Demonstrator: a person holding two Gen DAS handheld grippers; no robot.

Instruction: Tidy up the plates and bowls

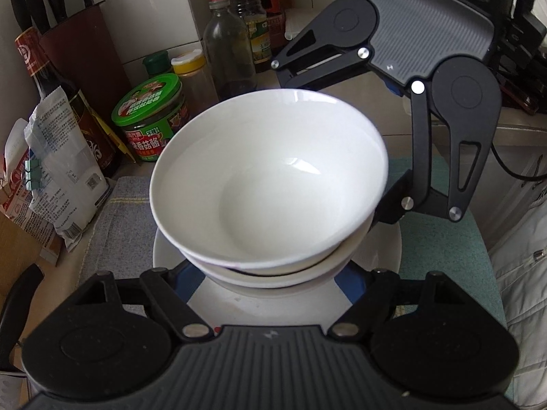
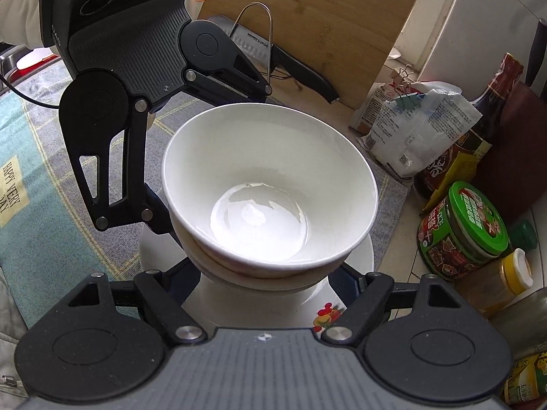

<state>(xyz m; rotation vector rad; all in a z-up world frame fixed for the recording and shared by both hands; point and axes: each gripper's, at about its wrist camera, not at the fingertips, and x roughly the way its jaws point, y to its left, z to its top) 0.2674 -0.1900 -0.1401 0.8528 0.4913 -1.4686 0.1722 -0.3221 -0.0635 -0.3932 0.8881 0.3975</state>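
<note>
white glazed top bowl (image 1: pixel 270 177) is seen nested in a second bowl (image 1: pixel 287 275), tilted a little, and the pair is stacked on a white plate (image 1: pixel 379 249). the plate sits on a grey-and-teal cloth (image 1: pixel 444 256) on the counter.

left gripper (image 1: pixel 270 273) is spread wide around the near base of the stack; its blue-padded fingers (image 1: pixel 348 282) are seen flanking the lower bowl, contact cannot be told, fingertips hidden under the bowls. in the right wrist view the right gripper (image 2: pixel 266 273) is likewise opened wide on either side of the lower bowl, tips hidden, grip cannot be told. each gripper is seen from the other camera at the far side of the stack, so the bowls are bracketed from two directions.

a fruit print (image 2: pixel 326 314) is visible on the plate rim in the right view.

beside the cloth: green-lidded jar (image 1: pixel 150 119), bottles (image 1: pixel 229 41), knife block (image 1: pixel 82 34), white bag (image 1: pixel 65 171). behind, a cutting board (image 2: pixel 314 24) and a knife (image 2: pixel 290 61) in a wire rack.
</note>
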